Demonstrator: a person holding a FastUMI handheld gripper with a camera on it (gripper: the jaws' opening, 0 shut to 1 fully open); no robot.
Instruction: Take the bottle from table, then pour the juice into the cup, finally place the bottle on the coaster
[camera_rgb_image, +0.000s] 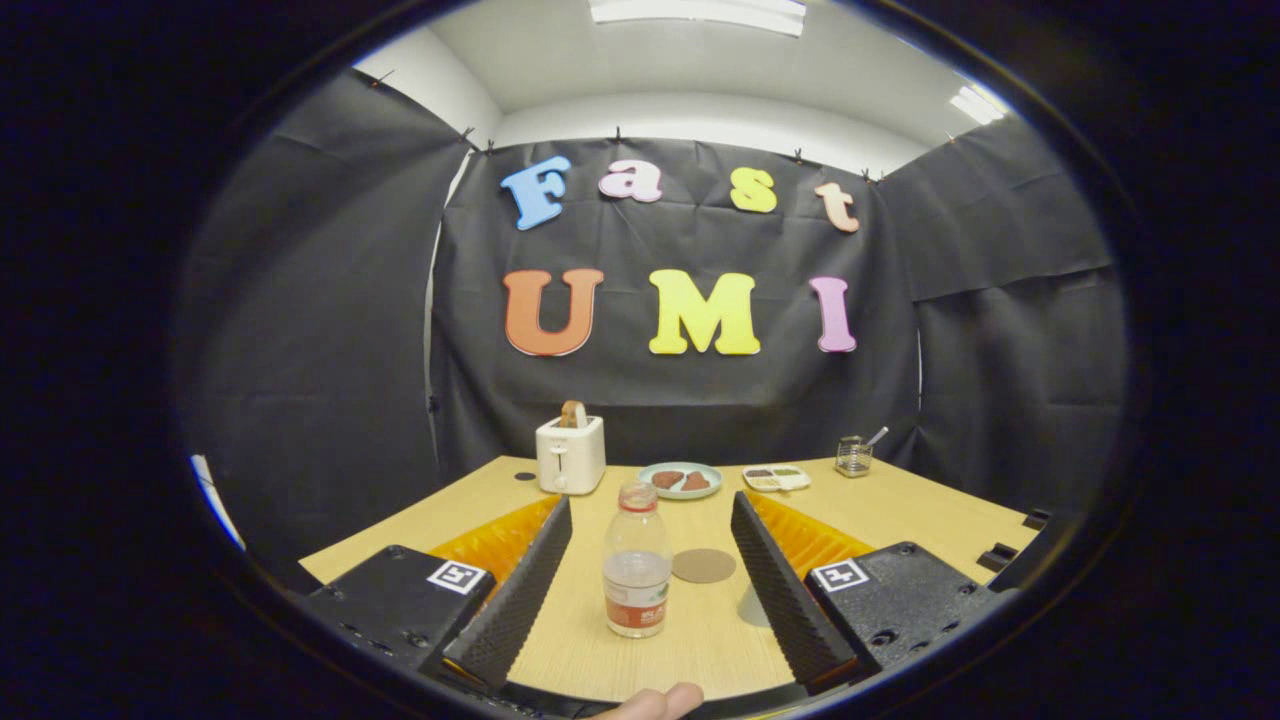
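Note:
A clear plastic bottle (636, 572) with a reddish cap and a red label stands upright on the wooden table (690, 640). It stands between the two fingers of my gripper (650, 503), which is open, with a gap on each side of the bottle. A round brown coaster (703, 565) lies flat just right of the bottle, also between the fingers. A pale, see-through shape (752, 605), perhaps the cup, sits against the inner side of the right finger and is partly hidden by it.
Beyond the fingers stand a white toaster (569, 455) holding a slice, a light plate (680, 480) with brown pieces, a small white tray (777, 478) and a glass (853, 457) with a spoon. Black cloth walls close the table's far side. A person's fingertip (655, 703) shows nearest me.

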